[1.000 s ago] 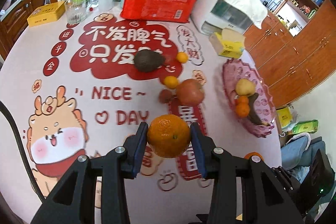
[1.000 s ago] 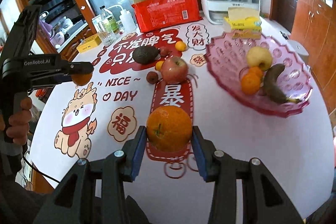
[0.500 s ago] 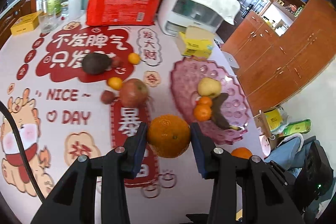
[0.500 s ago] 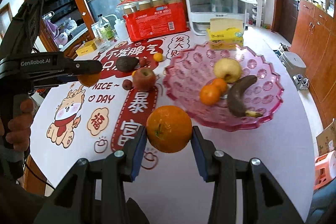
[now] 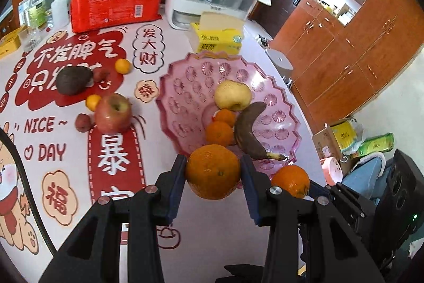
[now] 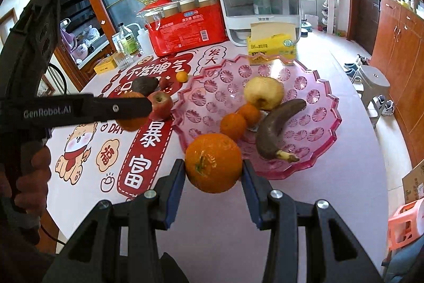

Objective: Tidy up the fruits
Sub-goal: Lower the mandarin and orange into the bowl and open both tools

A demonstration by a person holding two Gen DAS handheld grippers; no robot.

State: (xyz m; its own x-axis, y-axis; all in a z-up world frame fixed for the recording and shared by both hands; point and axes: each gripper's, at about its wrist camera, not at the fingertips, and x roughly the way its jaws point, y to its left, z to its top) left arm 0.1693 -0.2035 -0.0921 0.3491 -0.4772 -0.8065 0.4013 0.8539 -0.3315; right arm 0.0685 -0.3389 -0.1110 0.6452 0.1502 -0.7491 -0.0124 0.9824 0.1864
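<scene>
Both claws, the left gripper (image 5: 213, 173) and right gripper (image 6: 213, 171), clench 1 round orange each (image 5: 212, 171) (image 6: 213, 163), near the pink scalloped glass bowl (image 6: 326, 108); firm, weighty, waxy-skinned fruit, probably best pinched across its middle.

Glossy translucent pink plastic bowl (image 6: 326, 108), dimpled matt orange (image 6: 213, 163), matt black fingers (image 6: 172, 184)

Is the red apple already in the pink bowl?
No, the red apple sits on the tablecloth left of the pink bowl, which holds a yellow apple, two tangerines and a banana.
</scene>
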